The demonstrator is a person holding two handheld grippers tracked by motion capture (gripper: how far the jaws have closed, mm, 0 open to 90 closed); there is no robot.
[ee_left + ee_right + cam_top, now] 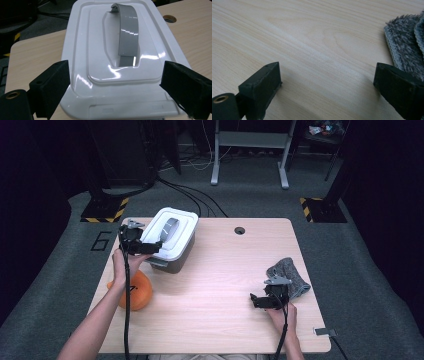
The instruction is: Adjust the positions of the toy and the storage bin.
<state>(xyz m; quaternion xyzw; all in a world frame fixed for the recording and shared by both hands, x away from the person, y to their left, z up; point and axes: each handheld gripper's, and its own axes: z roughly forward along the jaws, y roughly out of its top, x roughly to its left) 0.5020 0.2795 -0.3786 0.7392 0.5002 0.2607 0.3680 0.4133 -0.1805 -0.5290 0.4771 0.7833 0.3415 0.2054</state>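
An orange ball (136,290) sits near the table's (220,290) left edge and a grey cloth (290,276) beside the wide-open right gripper (263,301), while the left gripper (148,248) (jaws spread wide) hovers at the lidded white box (170,239), contents hidden.

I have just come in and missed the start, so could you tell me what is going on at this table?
A person works at a wooden table with a gripper in each hand. The left gripper is open, its jaws standing either side of the near end of a white lidded box with a grey handle; no grip shows yet. The right gripper is open over bare table beside a grey cloth. An orange object lies beside the left forearm.
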